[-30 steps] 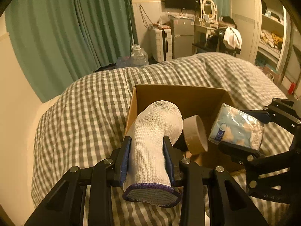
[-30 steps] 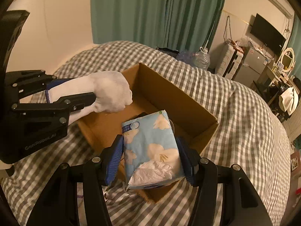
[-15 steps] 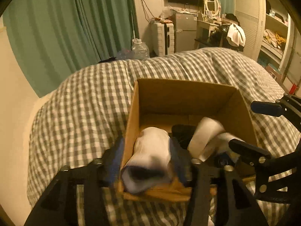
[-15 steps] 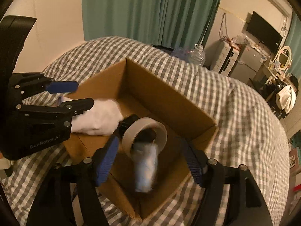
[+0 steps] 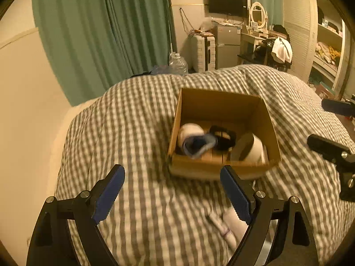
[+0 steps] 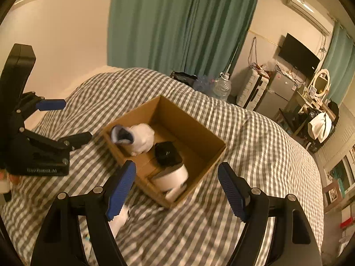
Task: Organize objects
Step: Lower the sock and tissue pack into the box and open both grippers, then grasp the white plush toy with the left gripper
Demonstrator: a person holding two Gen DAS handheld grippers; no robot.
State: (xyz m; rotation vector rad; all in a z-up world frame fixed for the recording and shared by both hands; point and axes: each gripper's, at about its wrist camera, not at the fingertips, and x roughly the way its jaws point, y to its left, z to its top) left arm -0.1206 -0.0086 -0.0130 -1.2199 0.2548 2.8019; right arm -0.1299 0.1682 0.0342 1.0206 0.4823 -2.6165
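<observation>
Blue-padded jaws are standing wide apart on both tools, and nothing is sitting between them. Nearest of all, the left gripper (image 5: 172, 190) is hovering over the checked quilt (image 5: 137, 133), short of the box; the right gripper (image 6: 176, 186) is hovering just at the box's near corner, also empty.

Down by the left gripper's right finger, something pale and soft is lying on the quilt, a cloth (image 5: 230, 228), too blurred to name. It is looking like the one loose item left outside, so I'm reading this as the gap between drops: two items are in, and the next pick is waiting.

Moving out, the cardboard box (image 5: 224, 102) is sitting open on the quilt. Inside, the sock (image 6: 137, 137) is lying against the left wall, its long axis running roughly along that wall, blue-edged cuff gaping toward the near rim and toe pointing deeper in. Just beside it a black item (image 6: 167, 154) is resting mid-floor, and the tape roll (image 6: 172, 175) is lying in the near right corner on its side, its hole facing the left camera. A packet may be under it; I'm not able to tell.

Next move, by my judgement: one gripper is needing to swing back, drop low over the cloth, and close on it.

Beyond, green curtains (image 5: 99, 33) are hanging.
</observation>
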